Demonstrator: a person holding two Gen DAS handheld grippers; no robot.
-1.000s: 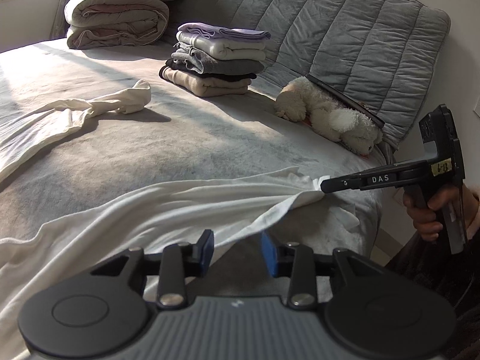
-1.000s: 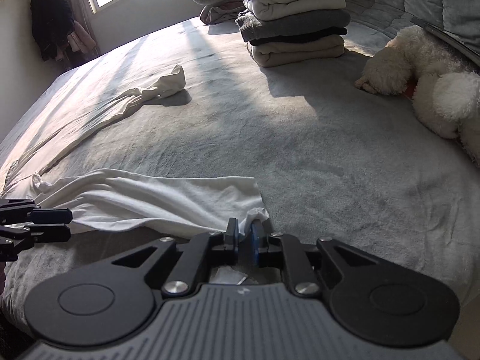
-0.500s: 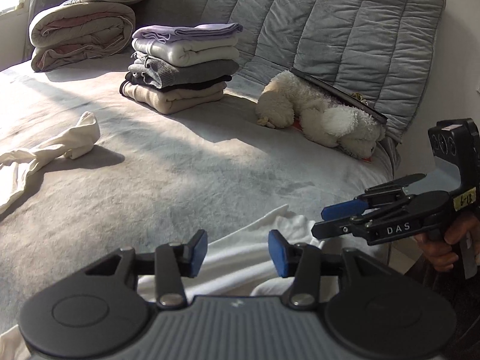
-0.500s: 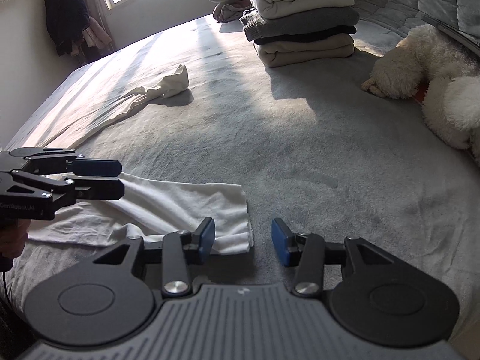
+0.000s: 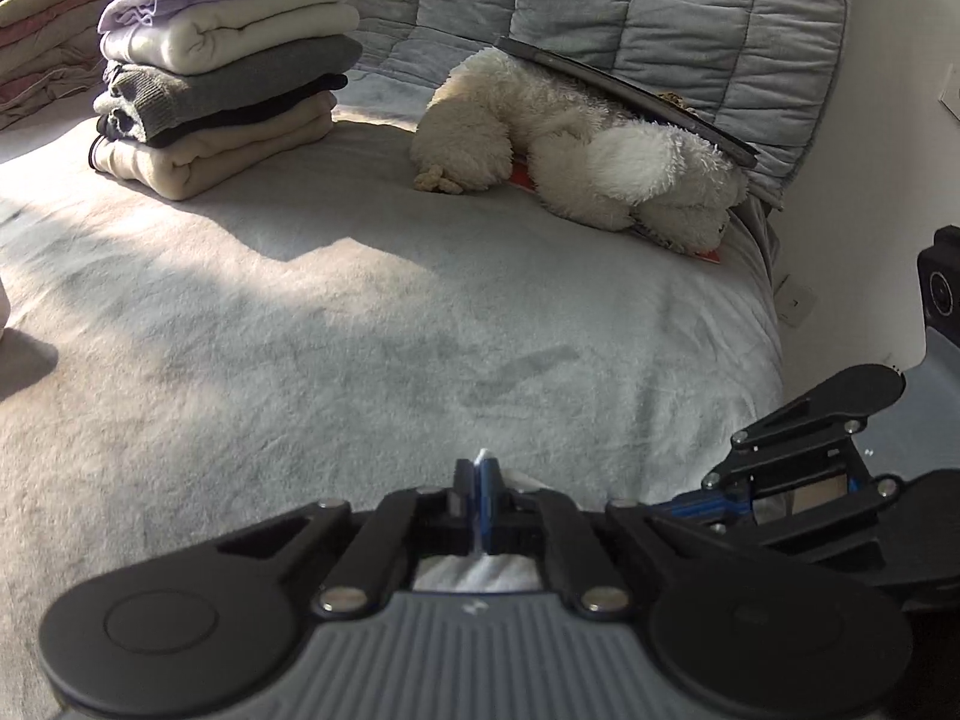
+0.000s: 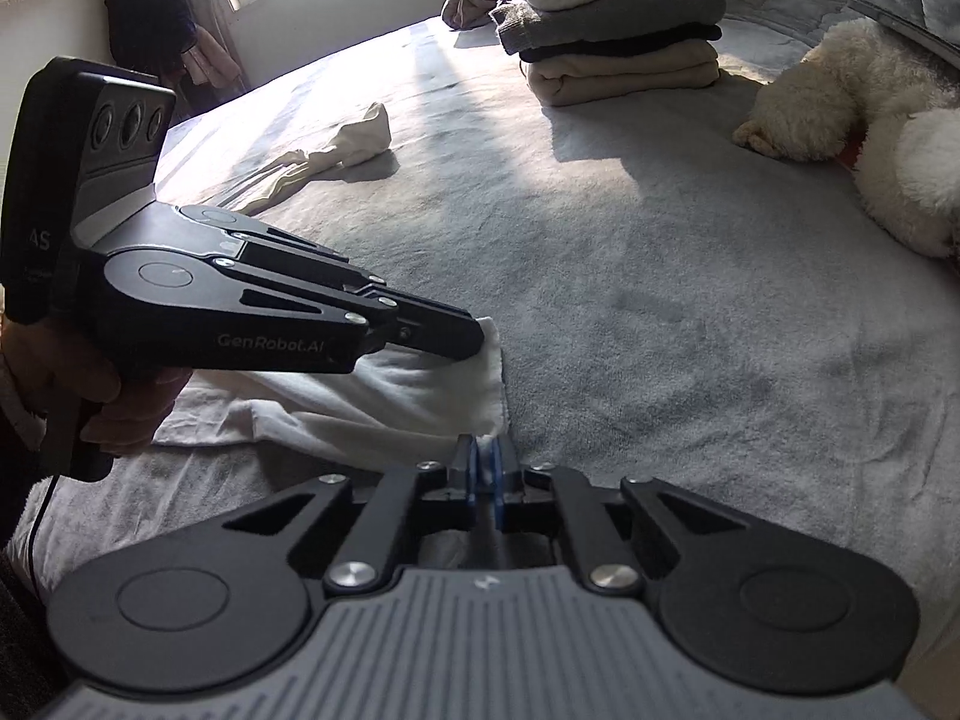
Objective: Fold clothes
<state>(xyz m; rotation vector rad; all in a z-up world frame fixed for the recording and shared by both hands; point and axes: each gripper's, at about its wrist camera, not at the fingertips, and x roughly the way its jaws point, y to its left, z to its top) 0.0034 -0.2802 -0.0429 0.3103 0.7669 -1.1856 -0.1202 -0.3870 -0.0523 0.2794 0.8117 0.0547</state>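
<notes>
While both grippers pinch the white garment (image 6: 384, 402), lift evenly, keep the edge taut. Left wrist view: left gripper (image 5: 478, 480) fingers pressed onto a white tuft at bottom centre; garment mostly hidden. Right wrist view: right gripper (image 6: 485, 457) pinches the near corner w/ cloth spread lower left on the bed (image 6: 660, 312); only here is the fold visible.
</notes>
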